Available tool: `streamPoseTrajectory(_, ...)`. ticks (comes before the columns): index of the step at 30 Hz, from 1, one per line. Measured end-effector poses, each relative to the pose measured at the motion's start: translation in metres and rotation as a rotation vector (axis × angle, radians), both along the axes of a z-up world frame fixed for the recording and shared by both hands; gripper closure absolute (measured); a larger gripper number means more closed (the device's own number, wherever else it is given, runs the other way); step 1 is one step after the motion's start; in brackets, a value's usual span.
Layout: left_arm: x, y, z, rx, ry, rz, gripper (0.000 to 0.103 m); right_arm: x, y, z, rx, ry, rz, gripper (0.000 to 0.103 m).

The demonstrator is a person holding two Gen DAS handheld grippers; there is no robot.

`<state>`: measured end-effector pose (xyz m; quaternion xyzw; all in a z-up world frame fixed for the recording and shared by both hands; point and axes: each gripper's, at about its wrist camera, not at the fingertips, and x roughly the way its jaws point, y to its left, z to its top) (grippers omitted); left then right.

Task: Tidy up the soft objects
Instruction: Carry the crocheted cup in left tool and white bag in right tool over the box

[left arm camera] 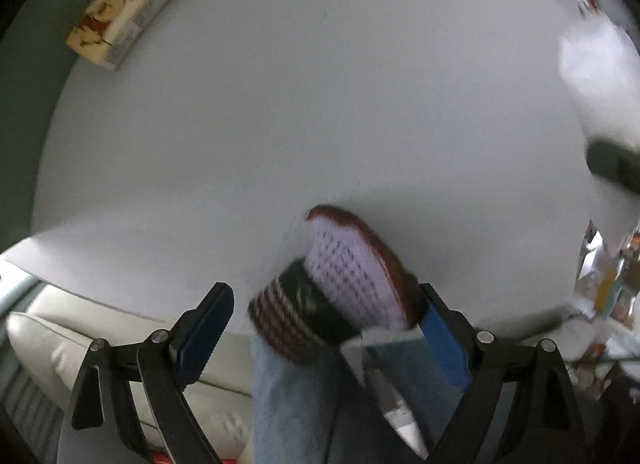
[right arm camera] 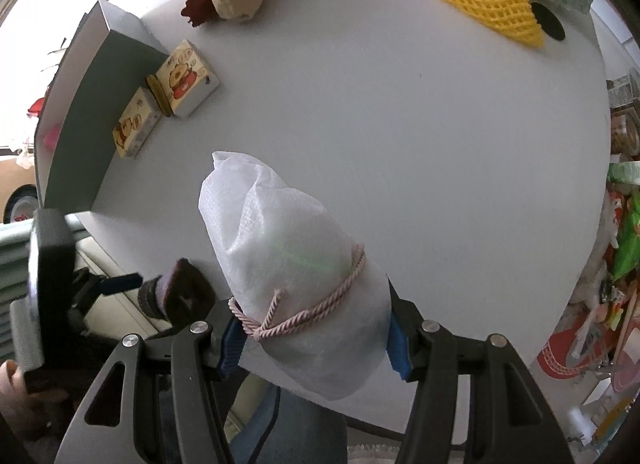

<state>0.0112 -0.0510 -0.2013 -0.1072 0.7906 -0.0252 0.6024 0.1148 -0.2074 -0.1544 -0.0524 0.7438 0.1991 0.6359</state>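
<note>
Meanwhile, over a grey table point(right arm camera: 440, 152), the right gripper point(right arm camera: 316, 338) clamps a white fabric pouch point(right arm camera: 288, 256) tied with a pink cord point(right arm camera: 320, 304), its blue pads pressed to both sides. The left gripper point(left arm camera: 324, 328) stands with jaws spread wide; a knitted shoe point(left arm camera: 344, 284), lilac-soled with a brown rim and striped cuff, sits between them at the near table edge, against the right pad and clear of the left. A yellow foam net point(right arm camera: 488, 4) and printed boxes point(right arm camera: 184, 78) lie farther back.
</note>
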Motion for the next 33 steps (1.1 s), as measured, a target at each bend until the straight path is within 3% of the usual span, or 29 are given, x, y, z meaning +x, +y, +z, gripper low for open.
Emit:
streamPoseTrajectory(1, 0.002, 0.0, -0.002, 0.004, -0.002, 0.009, 0.012, -0.002, -0.002, 0.001, -0.004, 0.0, 0.005, 0.041)
streamPoseTrajectory(3, 0.006, 0.001, -0.004, -0.005, -0.009, 0.025, 0.035, -0.005, -0.002, 0.001, -0.015, -0.002, 0.015, 0.041)
streamPoseTrajectory(4, 0.007, 0.001, -0.005, -0.005, -0.004, 0.027, 0.035, -0.007, -0.003, 0.001, -0.019, -0.004, 0.018, 0.041)
streamPoseTrajectory(7, 0.009, 0.001, 0.001, 0.011, -0.024, 0.001, 0.05, -0.01, -0.006, 0.004, -0.024, -0.009, 0.015, 0.041)
streamPoseTrajectory(8, 0.01, 0.0, 0.008, 0.051, -0.046, -0.026, 0.053, -0.01, -0.006, 0.005, -0.022, -0.011, 0.016, 0.041)
streamPoseTrajectory(12, 0.014, 0.004, 0.044, 0.173, -0.176, -0.084, 0.053, -0.012, -0.002, 0.017, -0.017, -0.046, 0.034, 0.041)
streamPoseTrajectory(17, 0.023, 0.024, 0.092, 0.26, -0.31, -0.028, 0.053, -0.011, 0.013, 0.037, 0.002, -0.12, 0.068, 0.041)
streamPoseTrajectory(26, 0.034, 0.043, 0.141, 0.35, -0.422, 0.077, 0.053, -0.007, 0.024, 0.064, 0.039, -0.196, 0.084, 0.041)
streamPoseTrajectory(33, 0.026, 0.047, 0.159, 0.387, -0.486, 0.089, 0.053, -0.009, 0.033, 0.076, 0.039, -0.238, 0.098, 0.041)
